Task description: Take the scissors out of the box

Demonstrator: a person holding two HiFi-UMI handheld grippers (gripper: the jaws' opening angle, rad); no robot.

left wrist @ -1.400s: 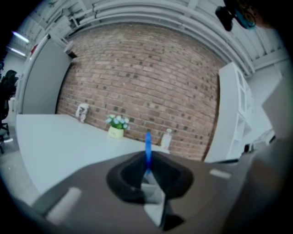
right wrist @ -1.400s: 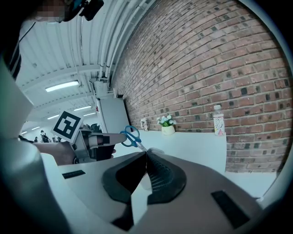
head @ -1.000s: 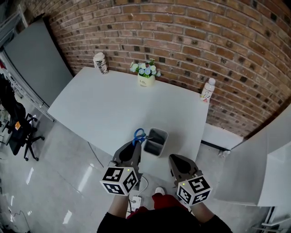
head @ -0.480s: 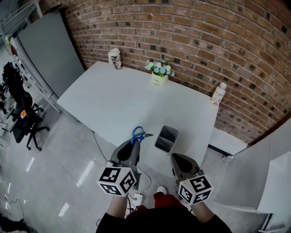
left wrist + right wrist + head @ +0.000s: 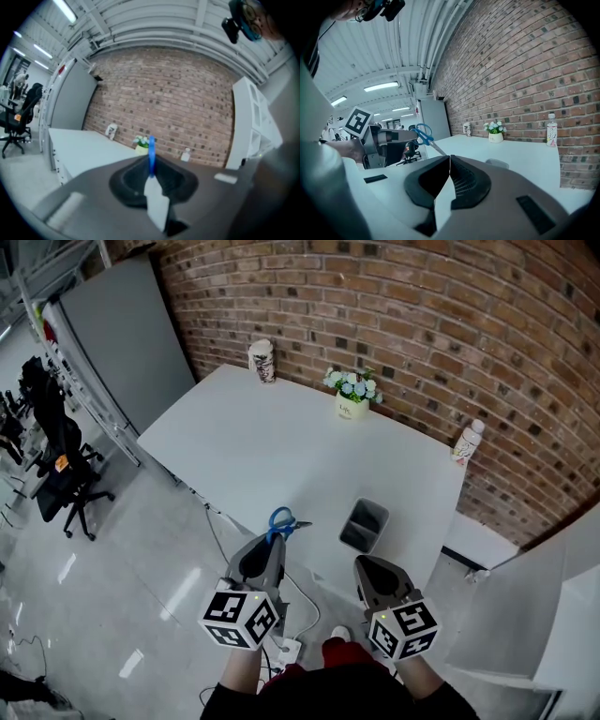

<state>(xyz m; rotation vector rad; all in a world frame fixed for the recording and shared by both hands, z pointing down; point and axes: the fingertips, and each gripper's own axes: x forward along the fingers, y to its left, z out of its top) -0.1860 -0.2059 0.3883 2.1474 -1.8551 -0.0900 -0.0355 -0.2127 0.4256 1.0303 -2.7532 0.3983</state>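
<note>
Blue scissors [image 5: 282, 519] clamped in left tool [image 5: 278, 540], right tool [image 5: 367, 565] together and empty, box [image 5: 364, 524], flowerpot [image 5: 352, 406] on table [image 5: 253, 446]

no readable text, labels or numbers anywhere

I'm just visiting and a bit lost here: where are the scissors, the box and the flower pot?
scissors [image 5: 282, 519], head view, blue handle loops.
box [image 5: 365, 521], head view, its bare inside.
flower pot [image 5: 352, 408], head view, white pot's front.
</note>
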